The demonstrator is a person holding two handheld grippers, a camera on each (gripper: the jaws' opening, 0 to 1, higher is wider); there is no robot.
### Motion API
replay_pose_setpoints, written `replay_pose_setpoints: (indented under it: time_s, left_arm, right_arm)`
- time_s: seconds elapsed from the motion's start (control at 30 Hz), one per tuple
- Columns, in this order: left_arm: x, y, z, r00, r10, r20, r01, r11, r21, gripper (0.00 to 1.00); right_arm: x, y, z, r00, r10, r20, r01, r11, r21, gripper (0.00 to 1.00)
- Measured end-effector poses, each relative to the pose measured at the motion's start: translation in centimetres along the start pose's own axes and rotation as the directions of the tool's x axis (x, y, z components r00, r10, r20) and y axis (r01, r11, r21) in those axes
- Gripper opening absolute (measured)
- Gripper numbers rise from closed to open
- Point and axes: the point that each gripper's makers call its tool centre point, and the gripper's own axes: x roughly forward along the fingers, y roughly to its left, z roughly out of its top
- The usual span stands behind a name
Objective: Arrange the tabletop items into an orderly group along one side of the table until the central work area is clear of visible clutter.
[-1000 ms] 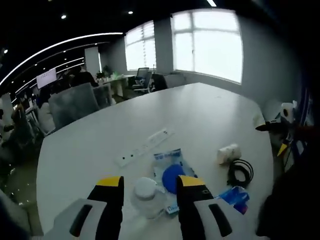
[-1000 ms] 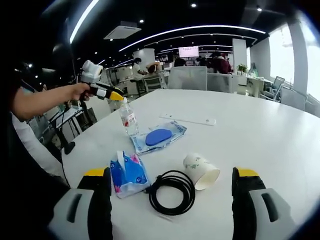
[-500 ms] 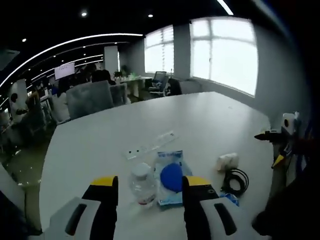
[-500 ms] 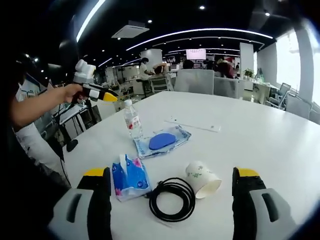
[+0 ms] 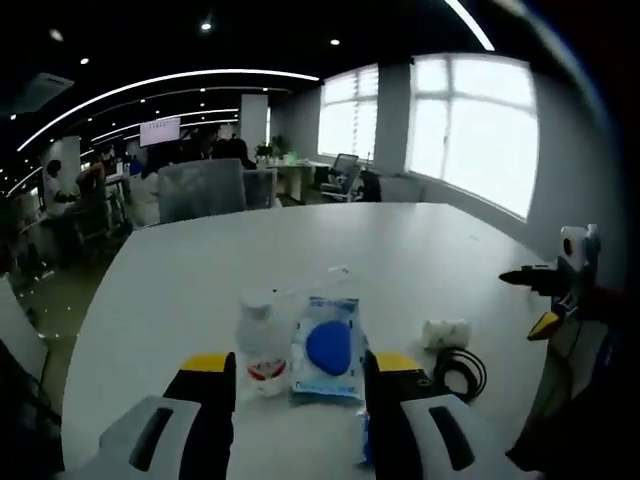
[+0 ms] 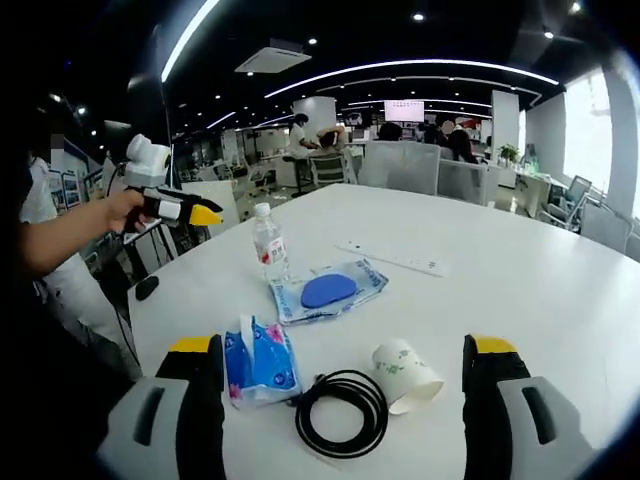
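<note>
Clear plastic, the water bottle stands upright near the tabletop's near edge, just beyond my left gripper, whose jaws stand spread and empty. I judge it light, smooth and a bit slippery, best pinched at the waist above the label. Just beside it lies a flat wipes packet with a blue lid: soft, crinkly, better slid than lifted. Ahead of my right gripper, also wide apart and holding nothing, sit a blue tissue pack, squashy and light; a coiled black cable, floppy, likely to uncoil unless taken across the loop; and a paper cup on its side, easily crushed, so grip the rim gently. A white power strip lies farther in. My table is white, smooth and glossy, in an open office with windows and ceiling light strips.
</note>
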Motion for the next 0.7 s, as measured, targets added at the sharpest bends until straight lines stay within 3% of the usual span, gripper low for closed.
replay_pose_setpoints:
  time_s: [0.1, 0.23, 0.7]
  left_arm:
    - [-0.2, 0.1, -0.3, 1.000, 0.021, 0.010, -0.020, 0.996, -0.091, 0.53]
    - [-0.1, -0.5, -0.9, 1.000, 0.019, 0.017, -0.017, 0.990, -0.138, 0.57]
    - [0.5, -3.4, -3.1, 1.000, 0.026, -0.016, -0.028, 0.985, -0.170, 0.65]
  right_arm:
    - [0.3, -0.3, 0.5, 1.000, 0.001, -0.001, -0.001, 1.000, -0.019, 0.96]
    - [0.7, -0.3, 1.2, 1.000, 0.012, 0.011, -0.011, 1.000, -0.022, 0.96]
    - [2.9, -1.5, 2.0, 0.998, 0.057, -0.023, -0.059, 0.993, -0.106, 0.95]
